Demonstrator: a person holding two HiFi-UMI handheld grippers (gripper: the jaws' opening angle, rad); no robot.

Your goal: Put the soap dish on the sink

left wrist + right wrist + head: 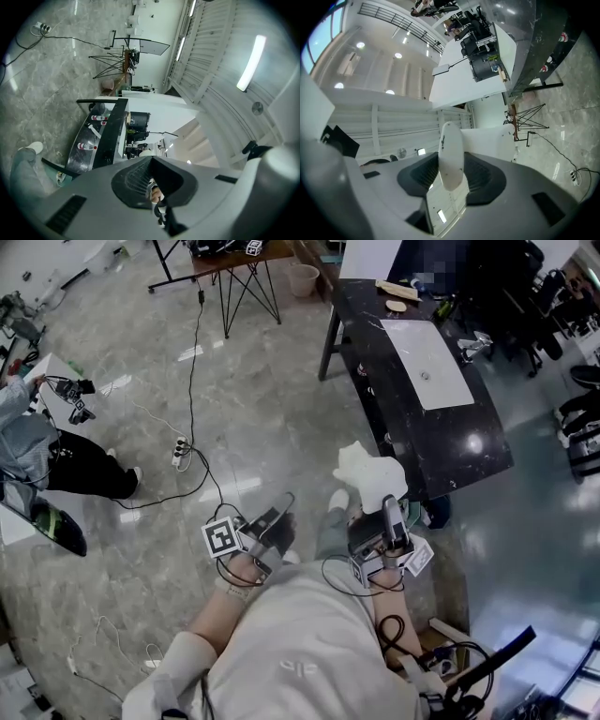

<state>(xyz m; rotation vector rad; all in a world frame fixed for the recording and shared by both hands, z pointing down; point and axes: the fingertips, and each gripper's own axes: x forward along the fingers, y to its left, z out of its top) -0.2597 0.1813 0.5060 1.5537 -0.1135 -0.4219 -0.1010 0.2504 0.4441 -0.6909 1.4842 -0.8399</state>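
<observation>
Soap dish [370,474]: white, glossy, with a wavy, uneven outline from above; edge-on it is a thin pale oval.
Soap dish, place: held up in the air over the floor, just short of the near end of the black counter [469,446].
Right gripper [386,507]: jaws clamped on the near edge of the dish, which sticks out past their tips toward the counter.
Left gripper [281,512]: just left of the right one, jaws together with nothing between them.
Head view only: the dish's broad face and its spot near the counter.
Right gripper view only: the dark pads pressing on both faces of the thin plate.
Sink [450,381]: white rectangular basin set in the countertop, farther along, well apart from the dish.
</observation>
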